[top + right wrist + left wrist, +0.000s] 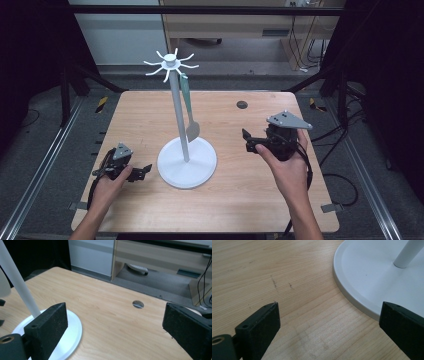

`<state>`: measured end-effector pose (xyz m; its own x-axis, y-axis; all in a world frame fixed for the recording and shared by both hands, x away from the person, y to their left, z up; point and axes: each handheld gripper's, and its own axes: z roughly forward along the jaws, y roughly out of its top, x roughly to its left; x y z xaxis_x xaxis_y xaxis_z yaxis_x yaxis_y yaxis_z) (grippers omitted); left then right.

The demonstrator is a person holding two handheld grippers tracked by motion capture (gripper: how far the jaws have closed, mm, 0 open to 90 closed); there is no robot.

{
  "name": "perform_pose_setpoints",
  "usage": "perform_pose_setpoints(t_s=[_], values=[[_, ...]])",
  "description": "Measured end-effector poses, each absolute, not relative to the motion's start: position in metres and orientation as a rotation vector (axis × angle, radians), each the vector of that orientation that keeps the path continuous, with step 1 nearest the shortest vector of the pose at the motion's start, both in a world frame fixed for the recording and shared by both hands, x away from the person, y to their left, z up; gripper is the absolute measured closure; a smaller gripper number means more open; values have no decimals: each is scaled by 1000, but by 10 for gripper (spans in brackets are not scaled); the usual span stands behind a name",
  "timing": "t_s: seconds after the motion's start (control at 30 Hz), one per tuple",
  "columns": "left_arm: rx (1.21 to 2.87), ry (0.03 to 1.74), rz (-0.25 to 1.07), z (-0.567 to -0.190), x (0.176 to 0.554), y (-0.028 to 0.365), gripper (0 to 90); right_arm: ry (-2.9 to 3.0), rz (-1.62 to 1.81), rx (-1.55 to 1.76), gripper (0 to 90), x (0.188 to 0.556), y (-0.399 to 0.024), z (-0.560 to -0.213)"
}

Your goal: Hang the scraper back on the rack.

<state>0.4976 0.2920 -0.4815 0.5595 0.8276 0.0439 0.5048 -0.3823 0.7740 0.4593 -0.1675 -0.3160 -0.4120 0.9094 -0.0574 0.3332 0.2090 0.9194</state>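
Observation:
A white stand (179, 112) with a round base (187, 169) and a ring of hooks (170, 62) at its top rises from the middle of the table. From one hook hangs a green-handled spatula (188, 106), its pale blade near the pole. My left gripper (142, 172) rests low on the table just left of the base, open, with nothing between its jaws; the base rim (352, 297) lies ahead of it. My right gripper (248, 140) is held above the table right of the stand, open and empty, with the pole (18, 285) at its left.
The wooden table (240, 195) has a small round grommet hole (242, 104) at the back right. Black frame bars and dark curtains flank the table. Cables trail on the floor at the right, and a wooden cabinet (160, 255) stands behind the table.

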Motion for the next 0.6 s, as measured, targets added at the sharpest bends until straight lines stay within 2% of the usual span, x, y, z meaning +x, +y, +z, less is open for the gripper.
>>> perform_pose_setpoints(t_s=[0.6], values=[[2054, 1067, 565, -482, 498, 292, 30, 1915, 1102, 1289, 73, 455, -193, -391]])
